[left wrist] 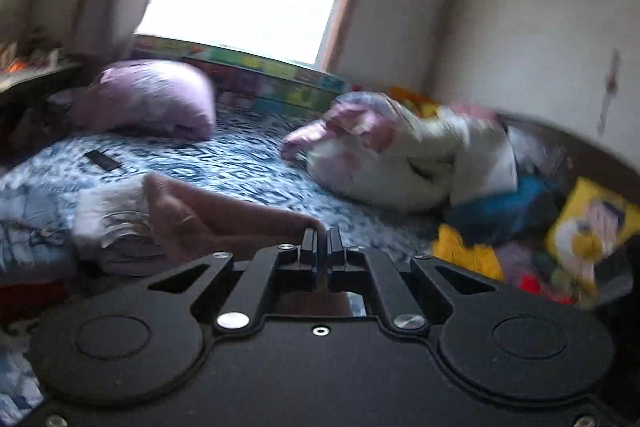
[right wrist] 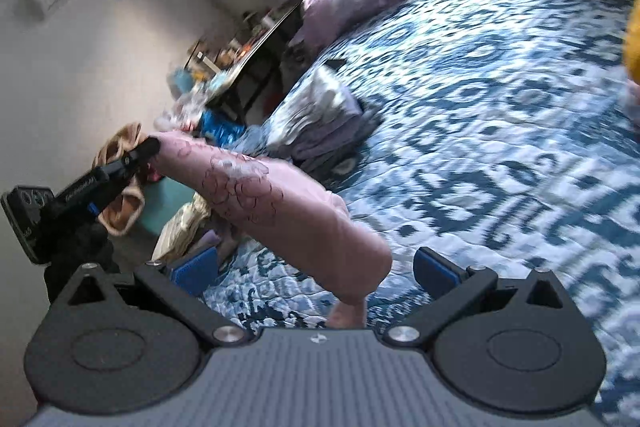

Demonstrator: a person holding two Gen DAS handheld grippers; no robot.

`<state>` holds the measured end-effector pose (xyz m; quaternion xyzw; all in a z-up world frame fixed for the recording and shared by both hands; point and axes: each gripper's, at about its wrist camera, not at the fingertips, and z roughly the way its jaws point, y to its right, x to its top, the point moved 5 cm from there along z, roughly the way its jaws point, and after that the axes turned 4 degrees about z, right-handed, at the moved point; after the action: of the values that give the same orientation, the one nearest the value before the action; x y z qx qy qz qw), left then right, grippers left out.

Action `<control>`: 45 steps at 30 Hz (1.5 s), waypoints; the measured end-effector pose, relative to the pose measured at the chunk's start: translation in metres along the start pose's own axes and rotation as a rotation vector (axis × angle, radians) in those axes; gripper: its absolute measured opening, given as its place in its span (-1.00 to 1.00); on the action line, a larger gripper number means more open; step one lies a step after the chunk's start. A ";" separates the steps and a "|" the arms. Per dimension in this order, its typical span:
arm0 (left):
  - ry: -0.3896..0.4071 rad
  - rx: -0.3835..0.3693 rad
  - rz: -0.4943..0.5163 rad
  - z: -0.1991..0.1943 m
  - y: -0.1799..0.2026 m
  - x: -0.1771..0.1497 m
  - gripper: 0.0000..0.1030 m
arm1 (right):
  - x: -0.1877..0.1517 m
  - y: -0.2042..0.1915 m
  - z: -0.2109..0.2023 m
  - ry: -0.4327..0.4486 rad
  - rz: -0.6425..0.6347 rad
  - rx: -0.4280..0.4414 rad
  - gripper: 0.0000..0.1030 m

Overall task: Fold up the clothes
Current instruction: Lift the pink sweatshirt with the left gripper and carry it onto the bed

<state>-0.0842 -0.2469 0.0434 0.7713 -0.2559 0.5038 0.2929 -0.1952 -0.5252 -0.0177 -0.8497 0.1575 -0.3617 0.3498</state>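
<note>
The left gripper (left wrist: 322,247) is clamped on the pink garment (right wrist: 280,203), which hangs over the bed (right wrist: 480,107); the right gripper (right wrist: 316,273) gapes empty. Nip the free near end with the right, pull taut, then lay it flat

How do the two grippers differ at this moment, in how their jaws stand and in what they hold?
The left gripper has its jaws shut, pinching one end of the pink garment; the right gripper has its jaws wide open. The left grips the cloth, while the cloth only hangs between the right one's fingers, apparently untouched. Both are black and point over the blue patterned bedspread.
</note>
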 end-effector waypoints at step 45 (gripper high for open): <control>-0.533 0.031 -0.584 0.014 -0.076 -0.282 0.45 | -0.064 0.083 0.243 -0.354 0.016 -0.155 0.26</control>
<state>-0.1251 -0.1759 -0.2374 0.9198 -0.0853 0.1849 0.3355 -0.0640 -0.4336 -0.2282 -0.9231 0.1276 -0.1907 0.3086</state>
